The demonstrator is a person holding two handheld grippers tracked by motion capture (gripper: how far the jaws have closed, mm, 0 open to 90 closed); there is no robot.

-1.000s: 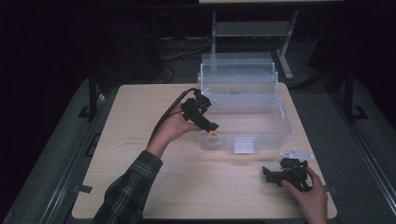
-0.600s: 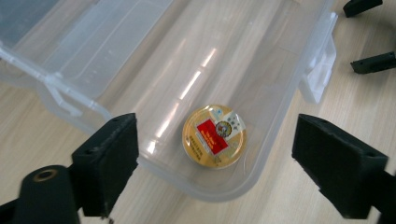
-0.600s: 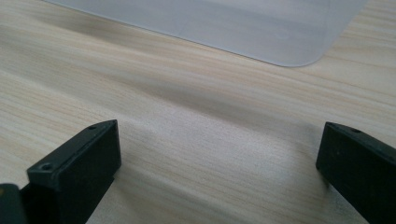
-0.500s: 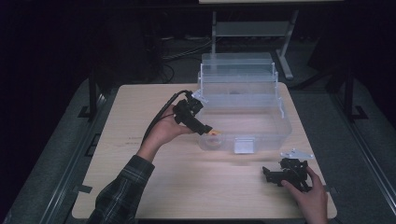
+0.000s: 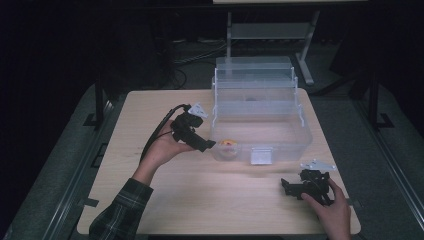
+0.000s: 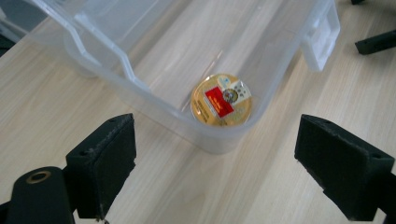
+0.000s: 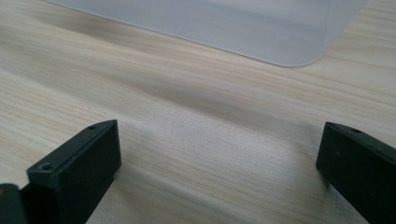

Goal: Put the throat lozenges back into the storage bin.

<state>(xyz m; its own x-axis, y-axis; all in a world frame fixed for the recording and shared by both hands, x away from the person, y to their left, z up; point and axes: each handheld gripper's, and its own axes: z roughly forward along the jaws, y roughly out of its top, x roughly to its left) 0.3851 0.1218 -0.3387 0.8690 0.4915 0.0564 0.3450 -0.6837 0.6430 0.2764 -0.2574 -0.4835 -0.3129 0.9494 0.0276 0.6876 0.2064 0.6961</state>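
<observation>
Pulling my left tongs point(image 5: 207, 145) back from the clear plastic box point(image 5: 300, 131), I have them spread wide and empty just outside its near-left corner, where half a second ago they were closer over the rim. The gold tin point(image 6: 222, 99) with the red label lies flat inside that same corner, touching nothing of mine, so I judge the drop done. Right of the box's front, my right tongs point(image 5: 286, 186) rest low on the counter point(image 5: 200, 200), spread apart, holding nothing.
</observation>
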